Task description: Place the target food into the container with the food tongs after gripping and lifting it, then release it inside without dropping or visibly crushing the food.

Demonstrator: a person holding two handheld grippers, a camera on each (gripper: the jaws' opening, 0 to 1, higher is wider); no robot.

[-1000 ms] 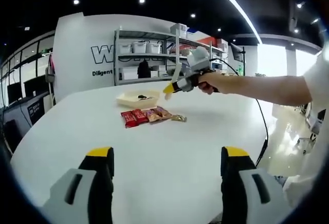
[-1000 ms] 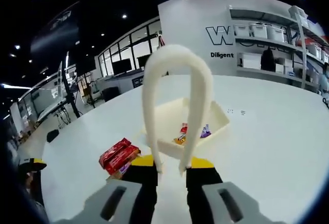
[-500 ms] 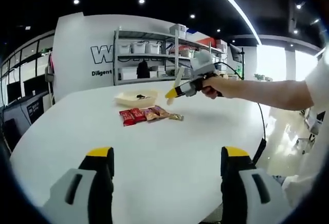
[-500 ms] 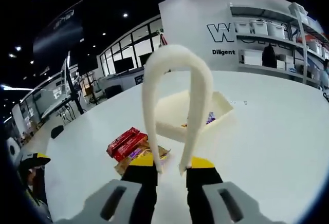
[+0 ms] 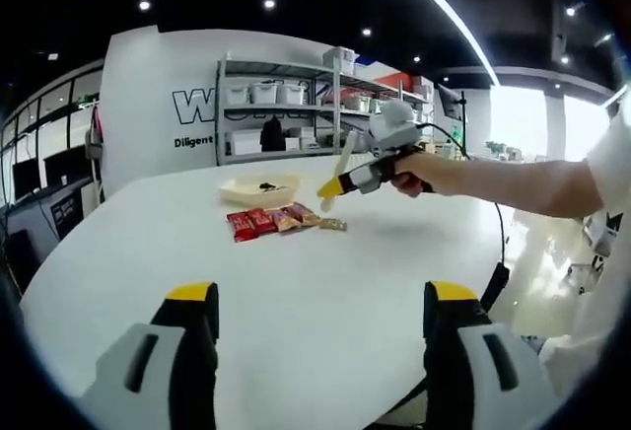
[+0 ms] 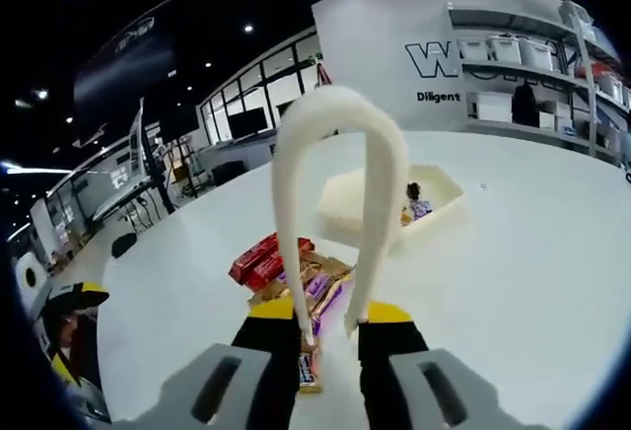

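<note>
So the right gripper (image 6: pixel 323 326) has its jaws clamped on the white food tongs (image 6: pixel 340 203), which arch up through the middle of the right gripper view with nothing held between their tips. The snack bars (image 6: pixel 286 272) sit in a loose pile on the counter (image 6: pixel 513 272), just left of centre in that view, with one small bar lying right at the bottom between the jaws. The shallow cream container (image 6: pixel 394 198) is right of centre, just beyond the pile, with a couple of wrappers already in it.

The left gripper (image 5: pixel 320 351) has its jaws spread wide and empty at the bottom of its own view, well back from everything.

What I'd worry about: the bars overlap, so the tongs could pinch two at once or catch just a wrapper edge, and my guess is a slick foil pack would slide out mid-lift. Squeeze harder to fix that and you crush it. Also the container looks light and low-walled, so bumping it with the tong tips could shove it away.
</note>
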